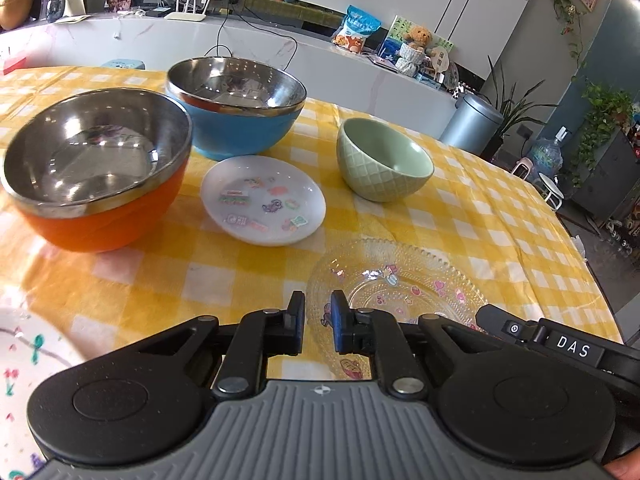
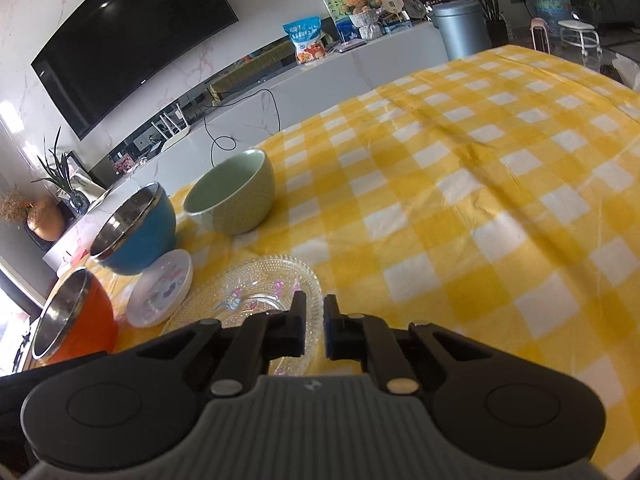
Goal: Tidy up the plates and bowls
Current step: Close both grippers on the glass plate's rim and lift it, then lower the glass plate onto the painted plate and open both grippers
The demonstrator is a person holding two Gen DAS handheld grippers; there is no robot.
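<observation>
A clear glass plate (image 1: 400,284) with cartoon stickers lies on the yellow checked cloth. My left gripper (image 1: 318,312) straddles its left rim with the jaws narrowly apart. My right gripper (image 2: 315,316) straddles the same plate's (image 2: 248,288) right rim, jaws also narrowly apart. Whether either clamps the rim is unclear. Behind stand a small white plate (image 1: 264,200) (image 2: 160,292), a green ceramic bowl (image 1: 384,160) (image 2: 232,196), a blue steel-lined bowl (image 1: 236,108) (image 2: 136,232) and an orange steel-lined bowl (image 1: 96,168) (image 2: 72,320).
A white patterned plate (image 1: 24,356) shows at the lower left of the left wrist view. The table's right edge (image 1: 592,280) drops to the floor. A white counter (image 1: 240,40) with a router, cables and a snack bag runs behind the table.
</observation>
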